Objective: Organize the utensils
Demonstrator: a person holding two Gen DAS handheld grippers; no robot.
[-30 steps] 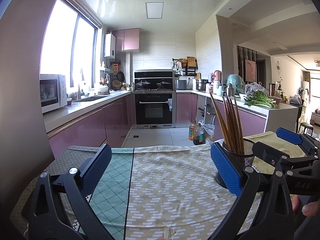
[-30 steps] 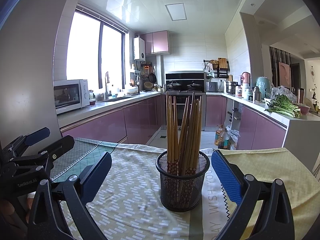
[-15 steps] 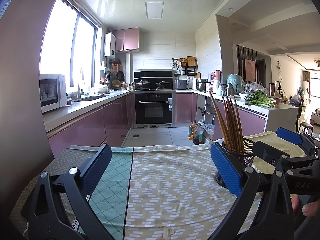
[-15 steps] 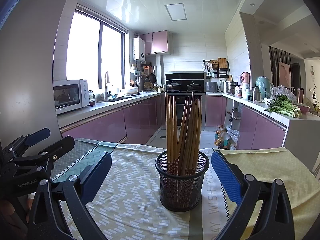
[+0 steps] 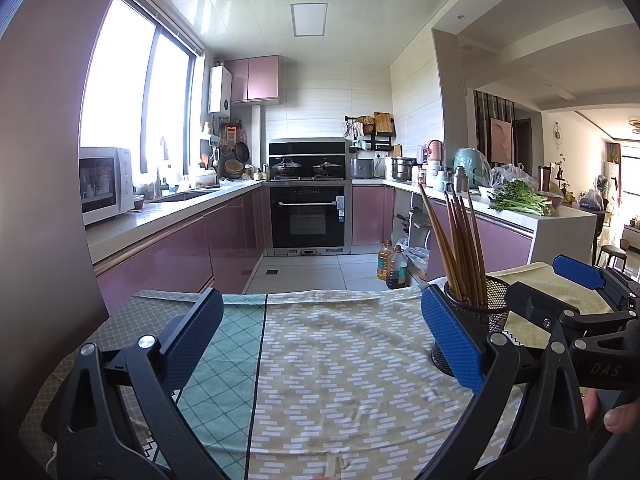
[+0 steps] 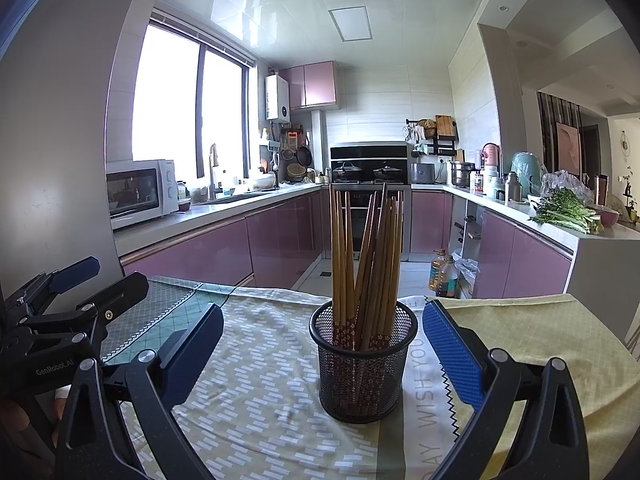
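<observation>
A black mesh holder (image 6: 363, 364) stands upright on the cloth-covered table, with several wooden chopsticks (image 6: 366, 256) standing in it. My right gripper (image 6: 320, 354) is open and empty, its blue pads on either side of the holder and apart from it. My left gripper (image 5: 320, 344) is open and empty over bare cloth. In the left wrist view the holder (image 5: 478, 312) with its chopsticks (image 5: 456, 248) stands behind the left gripper's right pad, and the right gripper (image 5: 576, 304) is at the far right. The left gripper (image 6: 68, 300) shows at the left edge of the right wrist view.
The table carries patterned cloths: teal (image 5: 224, 344), beige (image 5: 344, 360) and yellow (image 6: 532, 340). Beyond the table's far edge is the kitchen floor, with oil bottles (image 5: 394, 266), purple cabinets (image 6: 224, 252), an oven (image 5: 307, 216) and a counter with greens (image 6: 564, 210).
</observation>
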